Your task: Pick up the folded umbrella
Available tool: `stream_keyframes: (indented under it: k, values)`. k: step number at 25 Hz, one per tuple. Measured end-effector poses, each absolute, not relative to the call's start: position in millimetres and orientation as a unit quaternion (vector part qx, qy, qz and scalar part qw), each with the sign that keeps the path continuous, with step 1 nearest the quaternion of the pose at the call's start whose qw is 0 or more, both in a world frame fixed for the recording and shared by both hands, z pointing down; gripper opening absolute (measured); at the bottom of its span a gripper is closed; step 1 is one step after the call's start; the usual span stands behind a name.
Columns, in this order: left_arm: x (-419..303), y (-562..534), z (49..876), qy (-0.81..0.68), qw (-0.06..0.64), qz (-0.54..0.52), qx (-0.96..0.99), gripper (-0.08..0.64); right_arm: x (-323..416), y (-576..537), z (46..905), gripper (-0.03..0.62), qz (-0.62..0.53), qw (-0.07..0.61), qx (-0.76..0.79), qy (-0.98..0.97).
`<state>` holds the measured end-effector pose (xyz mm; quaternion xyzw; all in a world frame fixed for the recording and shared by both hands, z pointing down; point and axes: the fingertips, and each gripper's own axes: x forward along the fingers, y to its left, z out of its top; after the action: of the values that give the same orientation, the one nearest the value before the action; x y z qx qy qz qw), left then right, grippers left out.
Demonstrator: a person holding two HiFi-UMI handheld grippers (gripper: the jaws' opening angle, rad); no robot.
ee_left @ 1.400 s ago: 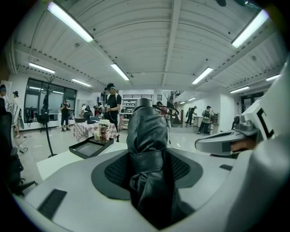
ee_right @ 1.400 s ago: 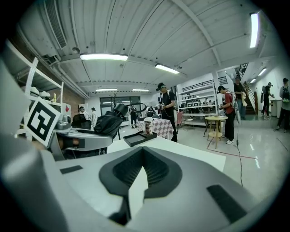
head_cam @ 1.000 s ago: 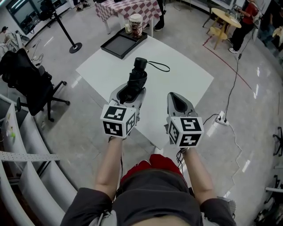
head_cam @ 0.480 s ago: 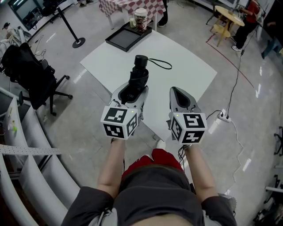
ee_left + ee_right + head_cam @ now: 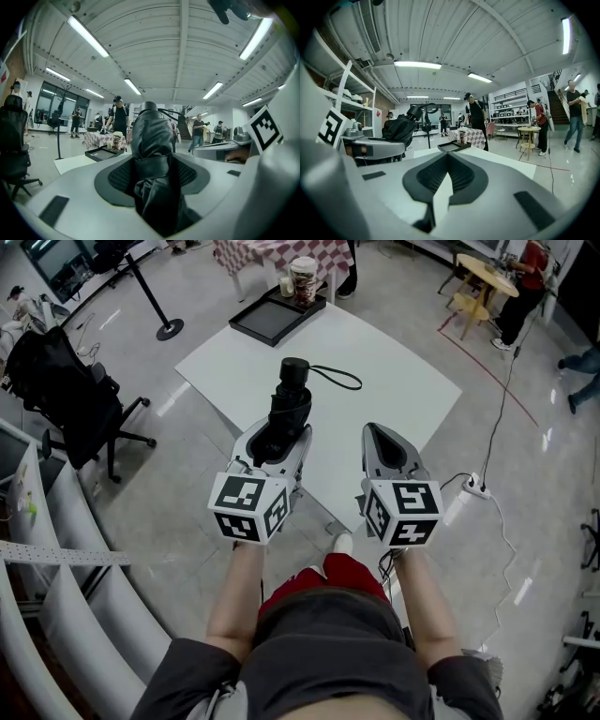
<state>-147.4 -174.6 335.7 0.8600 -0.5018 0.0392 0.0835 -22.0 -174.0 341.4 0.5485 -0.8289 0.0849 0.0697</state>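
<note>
Firmly clamped between the left gripper's (image 5: pixel 152 176) ribbed dark pads sits the folded umbrella (image 5: pixel 151 154), its crumpled black fabric cinched by a band, the round handle end pointing away. The right gripper (image 5: pixel 447 157) has its jaws drawn together with nothing between them. Compared with a second ago, both grippers have drawn back toward the lower part of the head view, and the umbrella hangs above the near corner of the smooth white square table (image 5: pixel 403 381). A flat black tray (image 5: pixel 272 320) lies at the table's upper edge.
</note>
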Motion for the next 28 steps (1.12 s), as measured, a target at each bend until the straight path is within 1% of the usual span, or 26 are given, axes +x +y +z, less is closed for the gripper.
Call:
stream_keyframes:
  k: [15, 28]
  values:
    - [-170, -152, 335, -0.517, 0.096, 0.038, 0.85, 0.229, -39, -151, 330, 0.017, 0.065, 0.073, 0.546, -0.832]
    - [-172, -148, 332, -0.521, 0.093, 0.033, 0.848, 0.229, -39, -139, 331, 0.017, 0.054, 0.078, 0.546, -0.832]
